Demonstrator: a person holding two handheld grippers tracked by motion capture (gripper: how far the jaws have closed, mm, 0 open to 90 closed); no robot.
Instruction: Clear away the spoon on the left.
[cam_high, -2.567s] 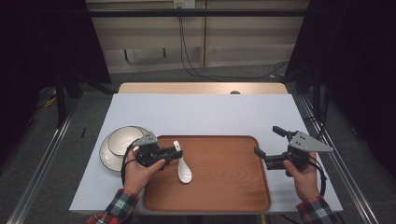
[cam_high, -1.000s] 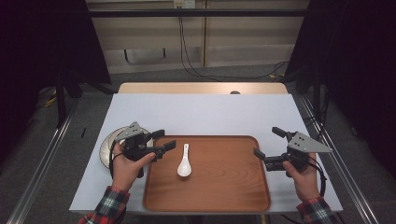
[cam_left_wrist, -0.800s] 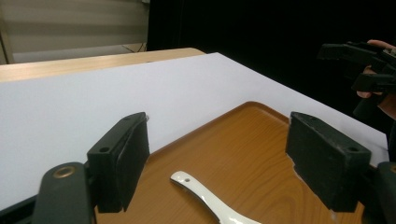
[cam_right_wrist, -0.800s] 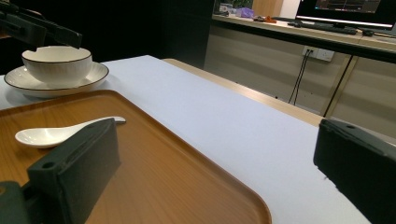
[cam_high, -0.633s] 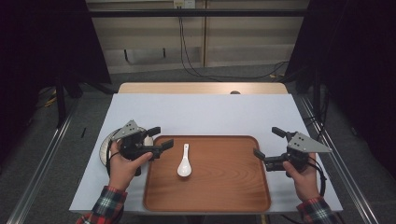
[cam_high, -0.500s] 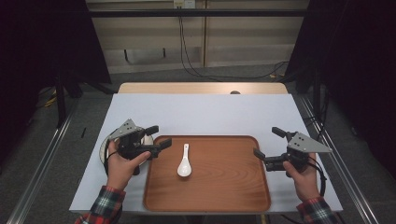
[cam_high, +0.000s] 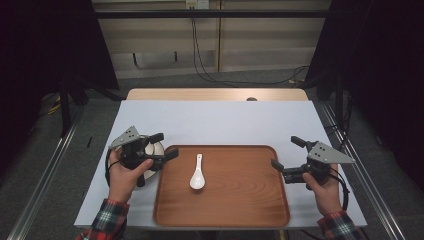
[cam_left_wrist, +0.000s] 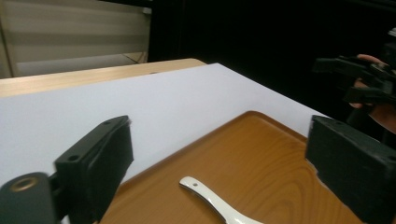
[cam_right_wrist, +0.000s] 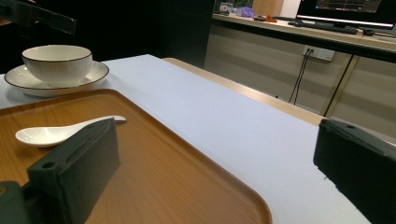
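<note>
A white ceramic spoon (cam_high: 196, 175) lies loose on the left part of the brown wooden tray (cam_high: 240, 205), bowl end toward me. My left gripper (cam_high: 164, 146) hovers at the tray's left edge, above a white bowl (cam_high: 155, 148) on its plate. Its jaws have just been opening and nothing is between them. In the left gripper view the spoon (cam_left_wrist: 210, 200) lies low between the wide jaws of the left gripper (cam_left_wrist: 219, 140). My right gripper (cam_high: 287, 153) stands open at the tray's right edge, holding nothing. The right gripper view shows the spoon (cam_right_wrist: 51, 133) and the bowl (cam_right_wrist: 57, 63) on its plate (cam_right_wrist: 21, 80).
A white sheet (cam_high: 220, 120) covers the table, with a bare wooden strip (cam_high: 215, 94) at the far edge. Metal rails run down both sides of the table. Cables hang over the floor behind it.
My left gripper has drawn back to the left, from the spoon on the tray to over the bowl and plate. The spoon stays on the tray. The right gripper has not moved.
</note>
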